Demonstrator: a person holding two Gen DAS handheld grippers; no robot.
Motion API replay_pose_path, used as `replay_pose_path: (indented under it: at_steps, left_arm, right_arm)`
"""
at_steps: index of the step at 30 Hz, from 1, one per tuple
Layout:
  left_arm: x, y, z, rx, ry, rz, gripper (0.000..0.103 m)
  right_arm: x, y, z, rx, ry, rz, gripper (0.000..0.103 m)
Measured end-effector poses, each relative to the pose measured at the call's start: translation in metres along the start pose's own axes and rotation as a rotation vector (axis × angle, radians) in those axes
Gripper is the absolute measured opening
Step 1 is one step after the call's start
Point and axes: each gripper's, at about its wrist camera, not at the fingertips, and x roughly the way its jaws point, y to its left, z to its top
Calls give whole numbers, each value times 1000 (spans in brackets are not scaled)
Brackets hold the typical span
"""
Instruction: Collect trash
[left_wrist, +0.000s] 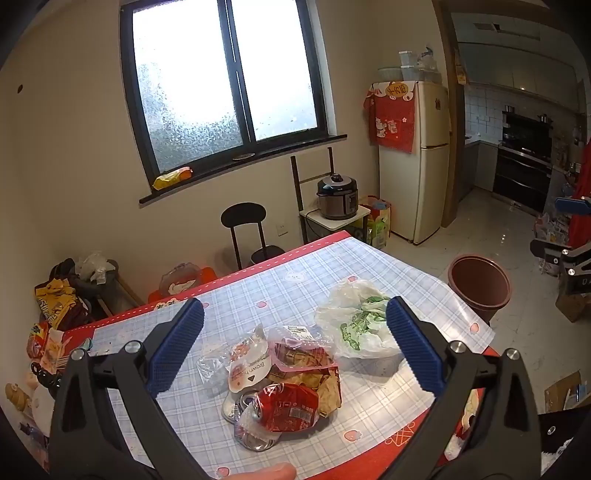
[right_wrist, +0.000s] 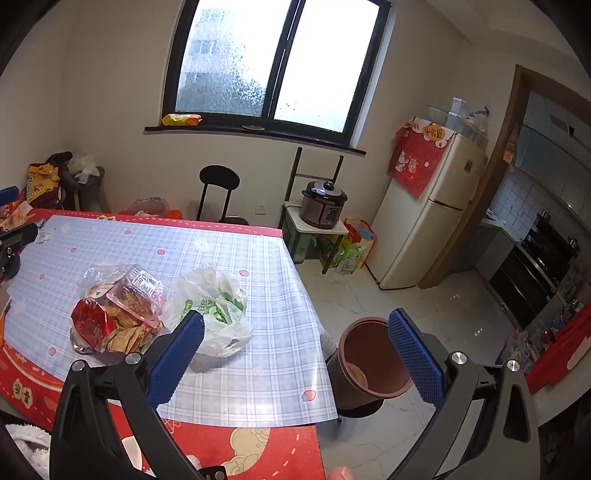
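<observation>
heap of crumpled red, pink and clear plastic wrappers (left_wrist: 284, 384) mid-table on checked cloth (left_wrist: 258, 288), no clear long axis | white-green plastic bag (left_wrist: 358, 325) touching its right | brown round bin (right_wrist: 373, 354) upright on floor just off the table's right edge | left gripper (left_wrist: 295, 354) jaws released, wide, above heap | right gripper (right_wrist: 295, 354) released, empty, over table edge and bin

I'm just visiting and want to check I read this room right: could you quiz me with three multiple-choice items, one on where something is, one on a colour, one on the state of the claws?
1. Where is the brown bin?
A. on the table
B. on the floor beside the table
C. on the windowsill

2. What colour are the claw pads?
A. blue
B. yellow
C. white

3. How are the two claws?
A. both open, empty
B. both shut on wrappers
C. one holds the plastic bag

Answers: B, it stands on the tiles off the table edge; A, ribbed blue pads; A, the left claw and right claw gape with nothing gripped.
</observation>
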Motion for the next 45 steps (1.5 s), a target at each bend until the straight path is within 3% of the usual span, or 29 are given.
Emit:
replay_pose_path:
  at_steps: [8, 14, 45]
  left_arm:
    - [0, 0, 0, -5, -7, -4, 97]
    - [3, 5, 7, -4, -4, -3, 97]
    - [-2, 7, 2, -26, -24, 14, 97]
  right_arm:
    - [-2, 1, -3, -5, -3, 0, 98]
    - [-2, 7, 21, -12, -3, 2, 98]
    - [9, 10, 13, -21, -16, 23, 98]
